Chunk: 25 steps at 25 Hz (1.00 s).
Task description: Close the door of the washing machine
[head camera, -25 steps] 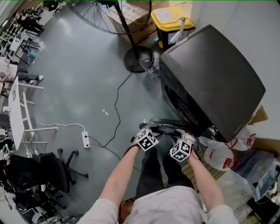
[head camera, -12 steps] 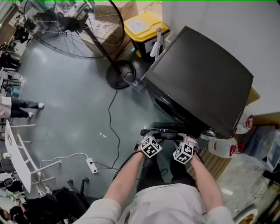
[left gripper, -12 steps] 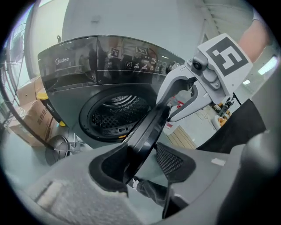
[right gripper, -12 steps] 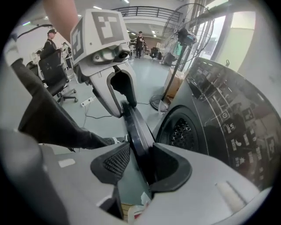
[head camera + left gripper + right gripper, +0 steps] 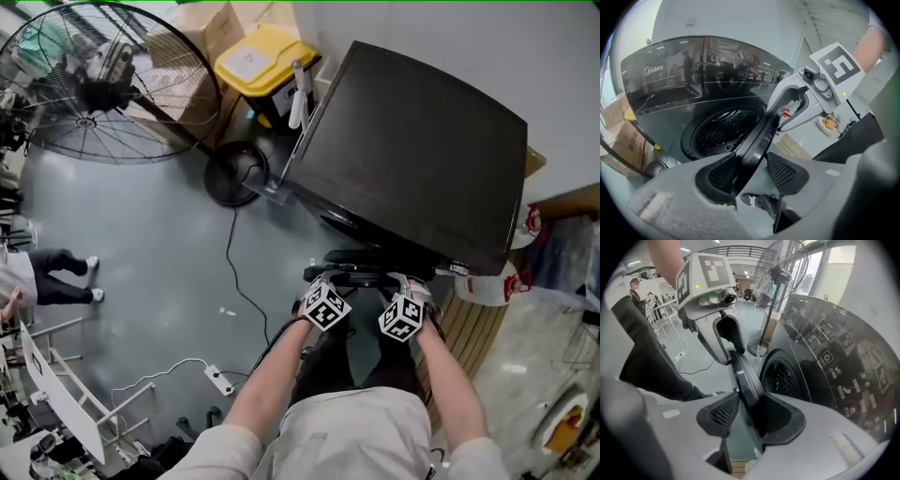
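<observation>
The dark washing machine (image 5: 412,141) stands ahead with its round door (image 5: 361,265) swung out from the front. The drum opening (image 5: 719,133) shows behind the door. My left gripper (image 5: 752,173) straddles the door's black rim (image 5: 757,140). The rim lies against one pad, and a gap shows at the other. My right gripper (image 5: 750,416) straddles the same rim (image 5: 745,376) from the other side, its jaws wide and one pad standing apart. In the head view both marker cubes, left (image 5: 325,307) and right (image 5: 403,317), sit side by side just below the door.
A large floor fan (image 5: 94,94) and a yellow-lidded bin (image 5: 258,56) stand left of the machine. A black cable (image 5: 239,281) runs across the floor to a power strip (image 5: 218,380). Plastic bags (image 5: 497,281) and a slatted wooden board (image 5: 469,328) lie at the right.
Both grippers have moved with the door rim toward the machine's front, and both have rolled. The head view has swung, so the fan now sits at the upper left.
</observation>
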Tool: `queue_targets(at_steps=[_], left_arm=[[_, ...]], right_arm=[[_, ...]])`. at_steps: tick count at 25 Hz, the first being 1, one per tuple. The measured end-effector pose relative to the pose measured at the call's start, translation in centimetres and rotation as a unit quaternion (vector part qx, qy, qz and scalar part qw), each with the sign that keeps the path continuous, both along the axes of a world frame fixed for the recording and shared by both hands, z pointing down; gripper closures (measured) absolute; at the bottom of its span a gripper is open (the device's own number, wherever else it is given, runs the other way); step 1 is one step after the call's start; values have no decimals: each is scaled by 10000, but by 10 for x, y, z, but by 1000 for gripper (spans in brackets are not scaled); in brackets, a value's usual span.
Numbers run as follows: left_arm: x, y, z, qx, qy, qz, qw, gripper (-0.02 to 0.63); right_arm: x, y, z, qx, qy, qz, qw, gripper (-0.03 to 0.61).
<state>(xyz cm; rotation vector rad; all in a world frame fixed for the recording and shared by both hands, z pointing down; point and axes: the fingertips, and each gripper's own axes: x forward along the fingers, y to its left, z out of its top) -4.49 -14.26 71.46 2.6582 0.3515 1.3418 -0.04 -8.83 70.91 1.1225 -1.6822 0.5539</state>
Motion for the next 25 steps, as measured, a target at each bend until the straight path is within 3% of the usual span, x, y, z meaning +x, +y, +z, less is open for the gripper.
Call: queue_targets(at_steps=[14,19,22,25], left_arm=[[41,-36,-8,162,340,734,9966,411],[40,-51,-13,195,520,412,9976,413],[25,-62,-12,152,615,-18,9980,494],[14,-67,-2,-12,411,-383,9984,603]], right_arm=[[30,-29,-2,132,176,993,9948,410],[39,-36,-2,282,301,1375,9896,402],[43,-43,0,384,400,1723,9835,399],[50,-44,0,478,547,2059,9759,397]])
